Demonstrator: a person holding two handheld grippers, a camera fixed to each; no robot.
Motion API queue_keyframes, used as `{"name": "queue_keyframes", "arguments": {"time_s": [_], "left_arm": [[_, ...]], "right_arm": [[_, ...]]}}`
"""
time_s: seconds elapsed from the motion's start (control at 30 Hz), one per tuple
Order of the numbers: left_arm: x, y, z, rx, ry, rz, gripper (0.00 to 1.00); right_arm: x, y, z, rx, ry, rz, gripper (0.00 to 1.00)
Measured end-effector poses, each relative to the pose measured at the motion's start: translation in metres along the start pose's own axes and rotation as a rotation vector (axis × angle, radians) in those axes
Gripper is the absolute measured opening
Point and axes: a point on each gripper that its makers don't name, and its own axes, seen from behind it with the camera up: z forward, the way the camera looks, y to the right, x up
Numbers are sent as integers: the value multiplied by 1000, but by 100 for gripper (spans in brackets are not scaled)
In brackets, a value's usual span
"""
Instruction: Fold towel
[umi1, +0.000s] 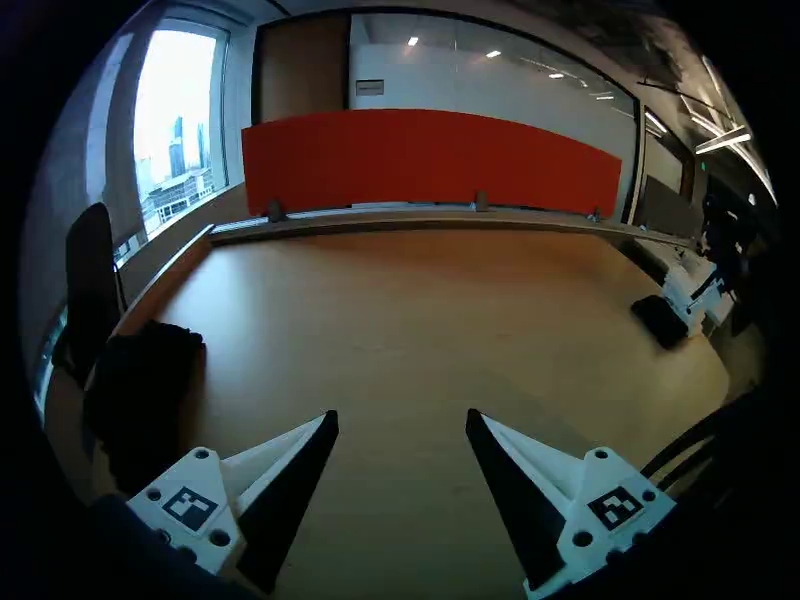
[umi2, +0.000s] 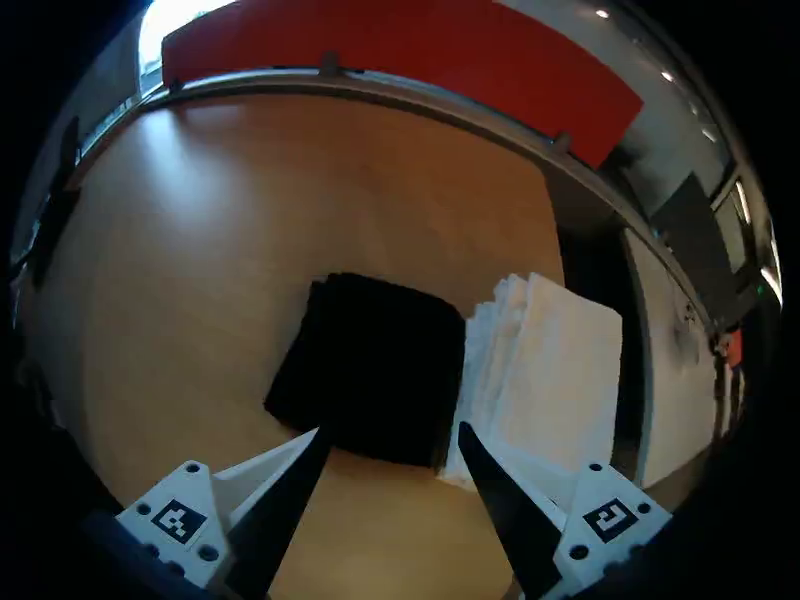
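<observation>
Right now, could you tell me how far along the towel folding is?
Done: a black towel lies folded beside a folded white stack. In hand: nothing; right gripper hovers over them, left gripper over the table, jaws open. Left: possibly the dark heap at the table's edge.

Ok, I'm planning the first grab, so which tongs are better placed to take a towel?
Right. The right tongs hang open at the black towel's near edge, with the white towel stack beside it. The left tongs, also open, have wooden table between their tips.

On the table (umi2: 200, 250), folded towel (umi2: 370, 365) left — towel stack (umi2: 550, 370) just beside, right.
</observation>
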Motion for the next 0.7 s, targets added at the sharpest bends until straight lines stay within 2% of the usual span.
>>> {"name": "queue_keyframes", "arguments": {"time_s": [0.27, 0.4, 0.5, 0.7], "left_arm": [[0, -5, 2, 23, -4, -11, 95], [0, -6, 2, 29, -3, -9, 95], [1, -7, 3, 34, -1, -12, 95], [5, -9, 4, 38, 8, -19, 95]], "right_arm": [[7, -12, 1, 7, 48, 198, 98], [6, -14, 2, 0, 56, 273, 98], [7, -16, 1, -4, 75, 300, 98], [18, -20, -5, -20, 141, 312, 98]]}}
